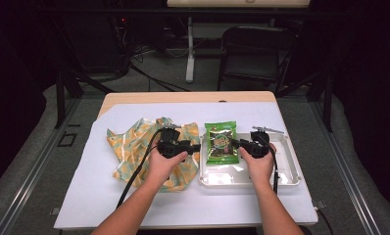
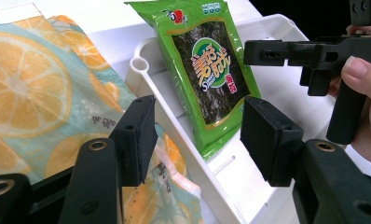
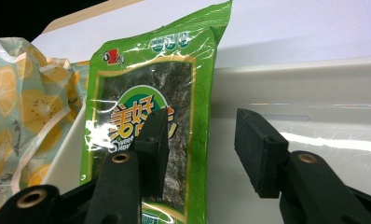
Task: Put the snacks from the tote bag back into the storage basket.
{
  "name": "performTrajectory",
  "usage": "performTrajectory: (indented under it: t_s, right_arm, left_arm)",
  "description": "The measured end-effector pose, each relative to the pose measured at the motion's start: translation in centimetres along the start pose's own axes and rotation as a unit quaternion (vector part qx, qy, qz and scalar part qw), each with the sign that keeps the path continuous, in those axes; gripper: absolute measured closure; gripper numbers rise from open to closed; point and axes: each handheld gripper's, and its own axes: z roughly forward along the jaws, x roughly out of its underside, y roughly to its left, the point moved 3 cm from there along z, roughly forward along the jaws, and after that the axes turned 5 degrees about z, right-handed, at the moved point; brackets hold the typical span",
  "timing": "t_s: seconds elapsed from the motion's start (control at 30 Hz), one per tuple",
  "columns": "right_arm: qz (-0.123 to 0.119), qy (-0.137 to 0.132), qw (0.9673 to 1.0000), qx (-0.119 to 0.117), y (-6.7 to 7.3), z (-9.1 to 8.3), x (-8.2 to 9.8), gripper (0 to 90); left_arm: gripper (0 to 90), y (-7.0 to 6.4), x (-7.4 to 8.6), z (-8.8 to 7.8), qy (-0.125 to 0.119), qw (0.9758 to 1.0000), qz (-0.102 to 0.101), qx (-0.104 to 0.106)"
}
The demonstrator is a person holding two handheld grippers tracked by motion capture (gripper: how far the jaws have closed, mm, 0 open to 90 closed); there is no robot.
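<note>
A green seaweed snack packet (image 1: 221,142) lies tilted in the white tray (image 1: 286,169), its top resting over the tray's far left rim. My right gripper (image 1: 234,143) points left at it from inside the tray. In the right gripper view the right gripper (image 3: 202,149) stands open, with the packet (image 3: 169,84) behind one black jaw and nothing pressed between the pads. My left gripper (image 1: 197,147) reaches from the left and is open (image 2: 197,126) over the tray rim (image 2: 141,65), with the packet (image 2: 207,70) just beyond its fingertips.
A cloth printed with orange slices (image 1: 134,142) lies crumpled left of the tray, under the left hand. A white sheet (image 1: 134,196) covers the tabletop. A thin metal piece (image 1: 267,129) lies at the tray's far right corner. A chair (image 1: 254,49) stands beyond the table.
</note>
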Motion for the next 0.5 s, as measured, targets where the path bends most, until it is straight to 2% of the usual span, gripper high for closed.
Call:
performTrajectory:
  t_s: [0.37,0.5]
  right_arm:
    - [-0.002,-0.007,1.0000,0.001,0.26,-0.10,0.00,54.2]
    - [-0.006,-0.005,0.9999,-0.008,0.52,-0.14,0.04,54.9]
  left_arm:
    - [45.4,0.10,-0.09,-0.19,-0.003,1.0000,0.000,-0.001]
    - [45.4,0.13,-0.10,-0.32,-0.002,1.0000,0.002,-0.002]
